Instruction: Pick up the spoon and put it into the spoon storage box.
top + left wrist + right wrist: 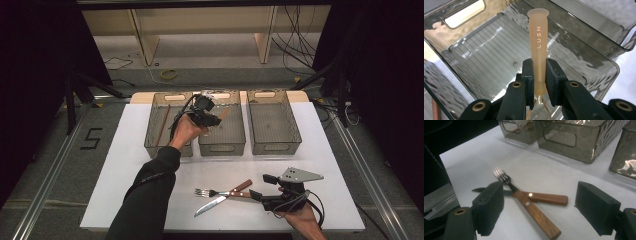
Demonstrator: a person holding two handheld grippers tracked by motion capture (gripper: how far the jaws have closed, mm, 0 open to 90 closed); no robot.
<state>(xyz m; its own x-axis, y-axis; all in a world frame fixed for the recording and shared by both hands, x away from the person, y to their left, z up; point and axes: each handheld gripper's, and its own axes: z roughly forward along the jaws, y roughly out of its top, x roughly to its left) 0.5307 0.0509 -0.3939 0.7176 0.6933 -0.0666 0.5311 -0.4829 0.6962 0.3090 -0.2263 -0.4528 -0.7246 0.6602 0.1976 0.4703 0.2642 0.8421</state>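
My left gripper hangs over the middle clear bin, shut on a peach-coloured utensil handle marked LUSN. Its pads press the handle's lower part, and thin copper wires run down out of sight beneath them. The handle's tip points toward the back right. At the table's front right, my right gripper stands open just above the white surface. Just left of it lie a wooden-handled fork and knife, crossed. In the right gripper view the fork and knife lie between and beyond the open jaws.
Three clear grey bins line the back of the white table. The left bin holds a long brown stick. The right bin looks bare inside. Beyond the table are a wooden shelf frame and loose cables on the floor.
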